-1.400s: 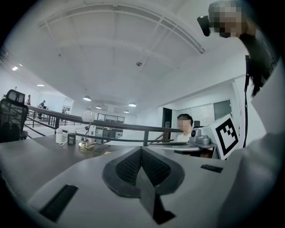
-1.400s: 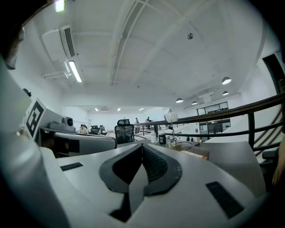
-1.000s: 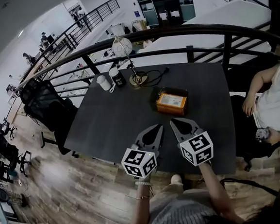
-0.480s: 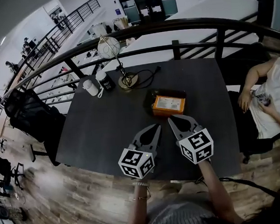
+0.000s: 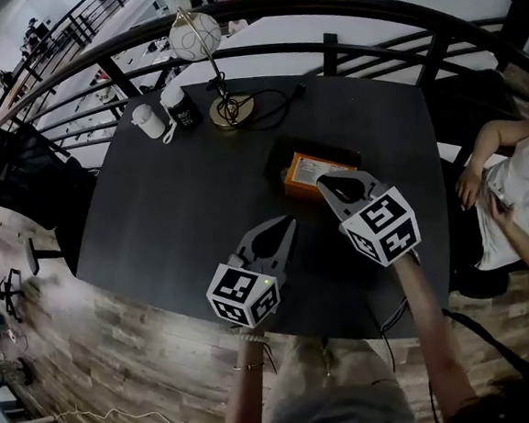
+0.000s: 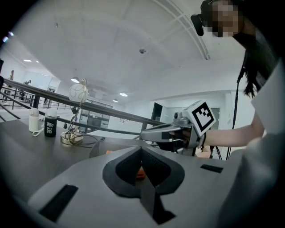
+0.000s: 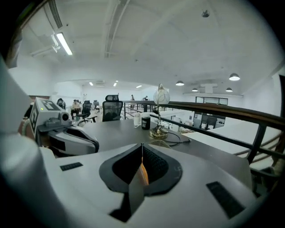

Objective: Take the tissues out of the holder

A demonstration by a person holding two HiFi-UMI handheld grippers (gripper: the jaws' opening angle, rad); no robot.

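head view alone for the orange tissue holder [image 5: 310,168] by the right gripper [image 5: 325,183]; gripper views for the jaws, left gripper [image 5: 290,221] too, pressed together, empty.

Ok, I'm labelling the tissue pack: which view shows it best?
Head view: the tissue pack shows nearly whole from above, orange in its dark holder. Both gripper views catch only an orange sliver past their jaws.
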